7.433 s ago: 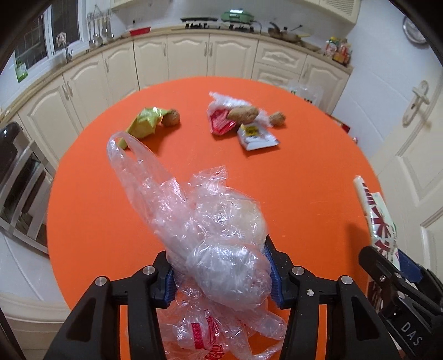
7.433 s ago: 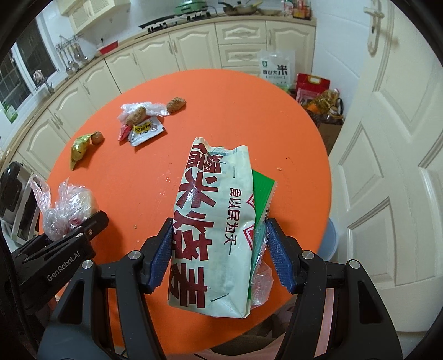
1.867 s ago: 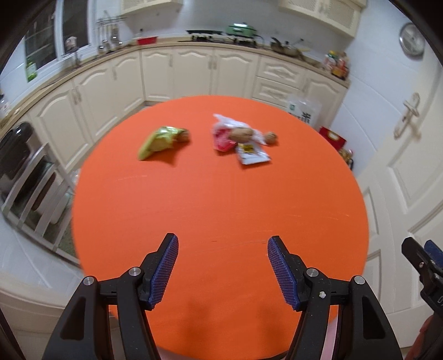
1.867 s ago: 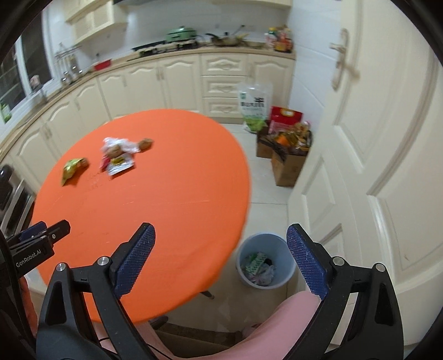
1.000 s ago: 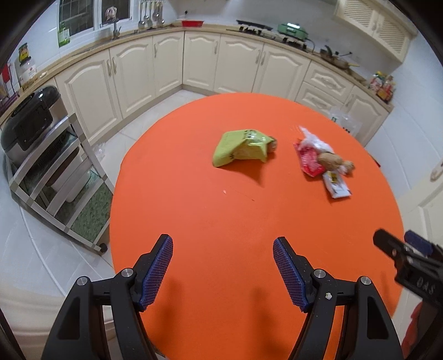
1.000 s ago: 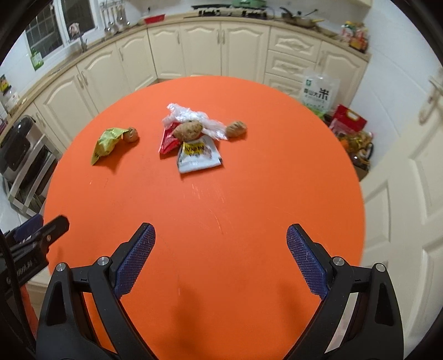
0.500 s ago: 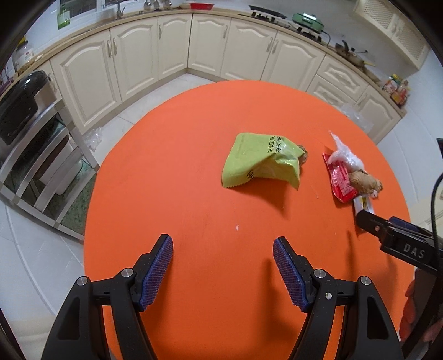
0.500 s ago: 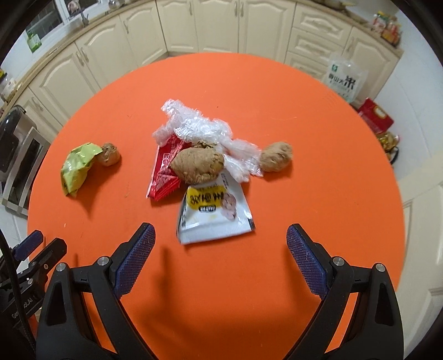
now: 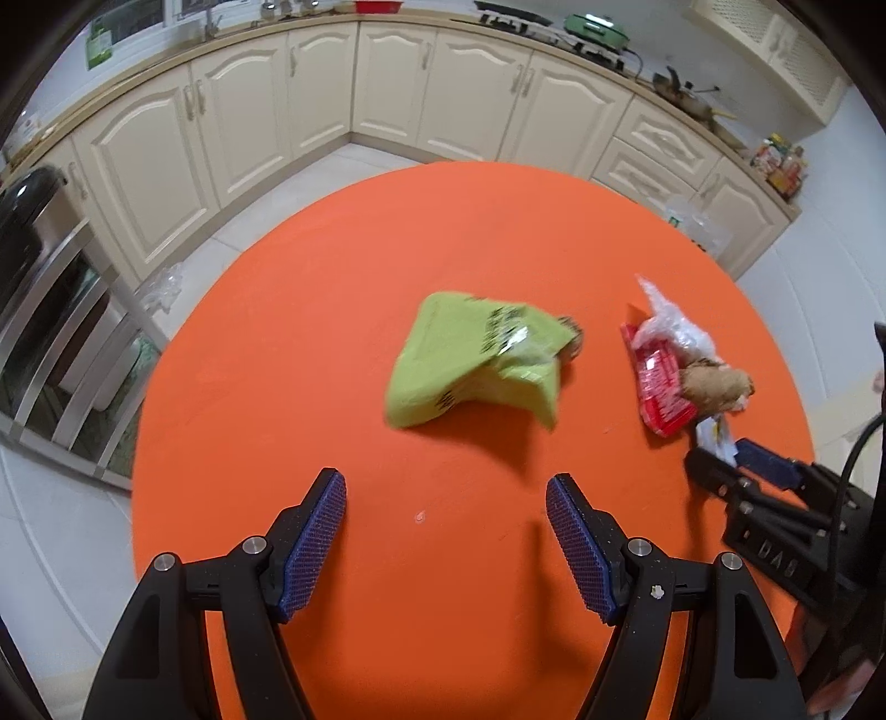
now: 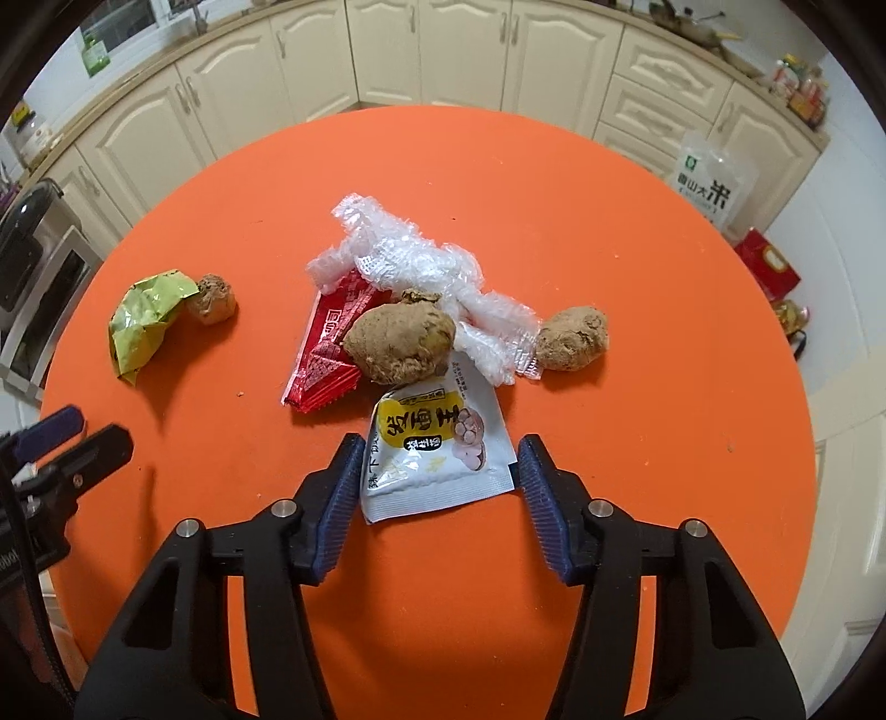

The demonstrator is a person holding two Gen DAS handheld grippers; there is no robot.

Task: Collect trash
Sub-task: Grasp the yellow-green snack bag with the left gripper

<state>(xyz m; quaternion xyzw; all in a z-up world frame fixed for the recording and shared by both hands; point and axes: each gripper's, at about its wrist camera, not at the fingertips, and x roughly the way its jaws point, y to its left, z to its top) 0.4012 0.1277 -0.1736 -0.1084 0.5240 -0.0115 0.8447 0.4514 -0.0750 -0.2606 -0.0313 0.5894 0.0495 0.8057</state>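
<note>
Trash is lying scattered on the orange table. The right gripper is closing its jaws around the white packet, pads not yet pressing it, just below the brown lump and red wrapper. The left gripper is hanging released and empty, short of the green wrapper.

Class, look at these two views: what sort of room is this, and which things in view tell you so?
Most likely a home kitchen: cream cabinets run under a counter along the walls, a green pot sits on the stove, and a round orange table holds food wrappers.
</note>
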